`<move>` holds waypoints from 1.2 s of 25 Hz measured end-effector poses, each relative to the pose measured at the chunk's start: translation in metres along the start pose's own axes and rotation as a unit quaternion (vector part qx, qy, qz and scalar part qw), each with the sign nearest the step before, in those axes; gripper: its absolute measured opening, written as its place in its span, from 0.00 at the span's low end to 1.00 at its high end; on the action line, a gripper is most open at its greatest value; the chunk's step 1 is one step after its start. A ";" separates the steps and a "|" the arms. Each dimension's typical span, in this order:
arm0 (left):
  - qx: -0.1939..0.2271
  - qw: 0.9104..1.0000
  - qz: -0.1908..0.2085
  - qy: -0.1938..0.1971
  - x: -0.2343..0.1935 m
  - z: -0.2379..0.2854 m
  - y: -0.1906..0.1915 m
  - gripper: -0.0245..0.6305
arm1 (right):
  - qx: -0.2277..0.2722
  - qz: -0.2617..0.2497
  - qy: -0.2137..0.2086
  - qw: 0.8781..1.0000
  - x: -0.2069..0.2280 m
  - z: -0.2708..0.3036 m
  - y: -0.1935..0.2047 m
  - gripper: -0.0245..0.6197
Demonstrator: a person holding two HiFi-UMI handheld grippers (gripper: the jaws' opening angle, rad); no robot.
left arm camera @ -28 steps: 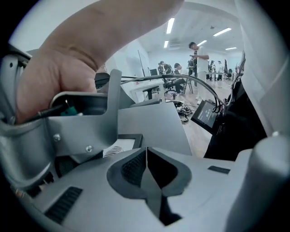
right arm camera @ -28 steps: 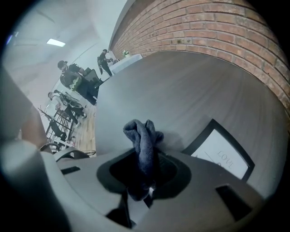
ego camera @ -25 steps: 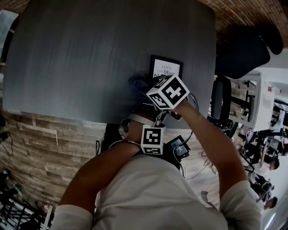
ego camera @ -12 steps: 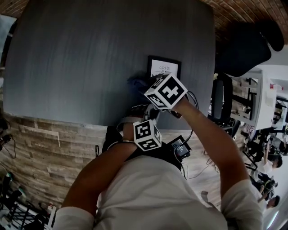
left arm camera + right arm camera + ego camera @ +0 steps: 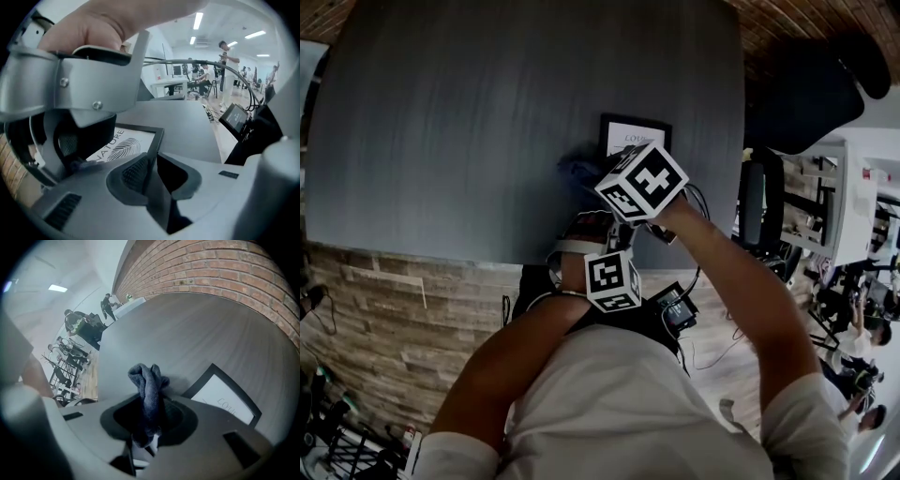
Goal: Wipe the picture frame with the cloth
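- Head view: shows the picture frame (image 5: 635, 134) on the grey worktop (image 5: 469, 122), right of centre and not far from the near edge, with the cloth (image 5: 579, 172) just beside its left side. Puts the right tongs (image 5: 602, 178) over the frame's lower part and the left tongs (image 5: 589, 225) below them, close to the worktop's near edge. Leaves wide bare surface to the left and beyond. Offers less on the right, where the edge and a dark chair (image 5: 806, 103) come close.
- Left gripper view: shows the left tongs closed at the tips on what looks like the frame's dark rim, so probably steadying it. Gives open worktop past the frame.
- Right gripper view: shows the right tongs clamped on the bunched cloth, held beside the frame's corner; cannot tell whether touching. Places a brick wall (image 5: 225, 273) along the far edge, well apart from the frame. Points to no wiping yet: cloth gripped and brought close, with the whole pass over glass and rim left to do.
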State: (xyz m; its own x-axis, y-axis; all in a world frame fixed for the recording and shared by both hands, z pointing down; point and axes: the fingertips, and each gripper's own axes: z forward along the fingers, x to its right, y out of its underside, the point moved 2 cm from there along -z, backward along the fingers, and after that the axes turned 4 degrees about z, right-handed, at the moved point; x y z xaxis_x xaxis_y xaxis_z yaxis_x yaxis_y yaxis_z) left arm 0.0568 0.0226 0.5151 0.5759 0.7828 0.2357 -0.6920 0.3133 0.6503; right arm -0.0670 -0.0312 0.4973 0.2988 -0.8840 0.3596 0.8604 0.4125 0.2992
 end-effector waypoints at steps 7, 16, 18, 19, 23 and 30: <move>0.009 0.998 -0.057 -0.011 -0.002 -0.001 -0.001 0.13 | 0.000 0.003 0.002 1.000 0.008 -0.002 0.003 0.18; 0.012 0.997 -0.069 -0.014 -0.004 -0.001 -0.001 0.11 | 0.003 -0.017 0.018 1.000 0.021 -0.004 -0.006 0.18; 0.013 0.997 -0.071 -0.013 -0.004 -0.001 -0.001 0.11 | 0.004 -0.021 0.024 0.999 0.025 -0.005 -0.010 0.18; 0.013 0.997 -0.072 -0.012 -0.004 -0.002 0.000 0.11 | 0.005 -0.023 0.027 0.999 0.026 -0.005 -0.012 0.18; 0.015 0.997 -0.073 -0.011 -0.004 -0.003 0.000 0.11 | 0.004 -0.041 0.042 0.998 0.030 -0.005 -0.020 0.18; 0.017 0.997 -0.074 -0.009 -0.004 -0.003 0.000 0.11 | 0.010 -0.066 0.052 0.996 0.027 -0.003 -0.033 0.18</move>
State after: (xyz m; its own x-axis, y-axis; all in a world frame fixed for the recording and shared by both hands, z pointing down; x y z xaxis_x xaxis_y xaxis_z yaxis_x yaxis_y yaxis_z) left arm 0.0534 0.0210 0.5124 0.6784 0.7197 0.1475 -0.5839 0.4063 0.7028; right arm -0.0861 -0.0689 0.4944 0.2256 -0.9483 0.2234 0.8872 0.2947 0.3549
